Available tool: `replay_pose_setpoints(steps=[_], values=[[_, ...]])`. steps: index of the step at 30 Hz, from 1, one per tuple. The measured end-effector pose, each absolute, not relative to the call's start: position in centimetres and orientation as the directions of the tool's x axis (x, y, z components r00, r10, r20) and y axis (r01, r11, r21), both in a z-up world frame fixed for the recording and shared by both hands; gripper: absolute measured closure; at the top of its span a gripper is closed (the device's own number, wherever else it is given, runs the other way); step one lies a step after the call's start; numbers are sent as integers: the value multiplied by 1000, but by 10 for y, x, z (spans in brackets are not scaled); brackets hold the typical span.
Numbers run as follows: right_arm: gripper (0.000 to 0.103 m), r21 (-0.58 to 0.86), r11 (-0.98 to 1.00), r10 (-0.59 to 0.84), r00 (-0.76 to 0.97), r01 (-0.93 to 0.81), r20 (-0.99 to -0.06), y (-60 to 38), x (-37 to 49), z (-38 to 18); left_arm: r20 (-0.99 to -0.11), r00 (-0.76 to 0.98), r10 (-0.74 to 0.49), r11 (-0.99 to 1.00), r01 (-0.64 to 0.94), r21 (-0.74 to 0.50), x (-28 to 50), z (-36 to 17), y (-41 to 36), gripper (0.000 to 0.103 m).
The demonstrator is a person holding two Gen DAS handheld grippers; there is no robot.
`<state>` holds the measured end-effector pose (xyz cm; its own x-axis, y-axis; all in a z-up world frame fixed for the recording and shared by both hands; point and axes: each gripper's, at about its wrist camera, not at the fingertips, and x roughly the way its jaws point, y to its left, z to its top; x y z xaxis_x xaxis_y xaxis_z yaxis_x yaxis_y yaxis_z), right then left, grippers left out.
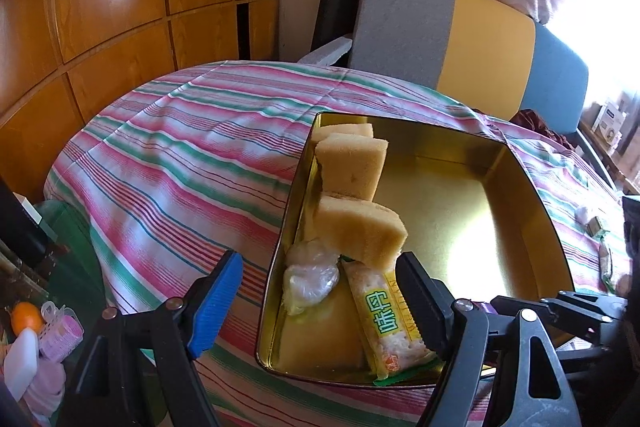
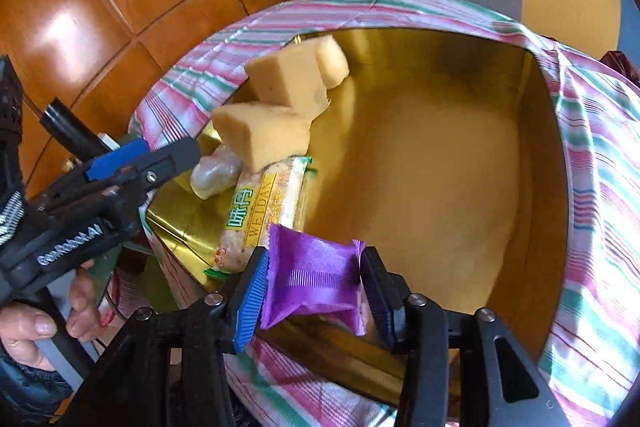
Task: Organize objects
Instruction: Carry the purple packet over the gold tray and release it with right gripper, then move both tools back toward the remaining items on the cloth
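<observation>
Purple packet (image 2: 316,283): sat between the jaws of the right gripper (image 2: 316,297) over the near rim of the gold tin (image 2: 548,155), pads touching both sides. Tin held three sponge blocks (image 1: 356,227), a yellow biscuit pack (image 1: 388,323) and a clear-wrapped lump (image 1: 310,277) along its left wall; rested on a striped cloth (image 1: 180,155). Left gripper (image 1: 320,301): jaws wide, empty, straddling the tin's near-left corner. Risk, judged: released here, packet might catch the rim and fall outside.
</observation>
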<state>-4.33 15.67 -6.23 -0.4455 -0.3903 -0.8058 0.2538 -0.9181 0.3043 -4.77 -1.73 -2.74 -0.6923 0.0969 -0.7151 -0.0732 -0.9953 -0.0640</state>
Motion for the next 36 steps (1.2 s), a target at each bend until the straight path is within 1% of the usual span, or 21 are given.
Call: replay_pose_setpoints(steps=[9, 22, 29, 36], values=[[52, 285, -940, -341, -538, 188, -770, 182, -26, -37, -706, -700, 104, -994, -96, -51, -43, -24, -9, 24], [50, 233, -972, -204, -607, 32, -768, 249, 3, -19, -692, -710, 130, -990, -133, -49, -36, -17, 2, 24], [50, 204, -974, -104, -616, -95, -781, 303, 19, -16, -691, -709, 142, -987, -153, -46, -34, -14, 10, 24], [50, 118, -969, 39, -607, -217, -793, 363, 35, -5, -682, -713, 163, -980, -195, -30, -34, -5, 27, 24]])
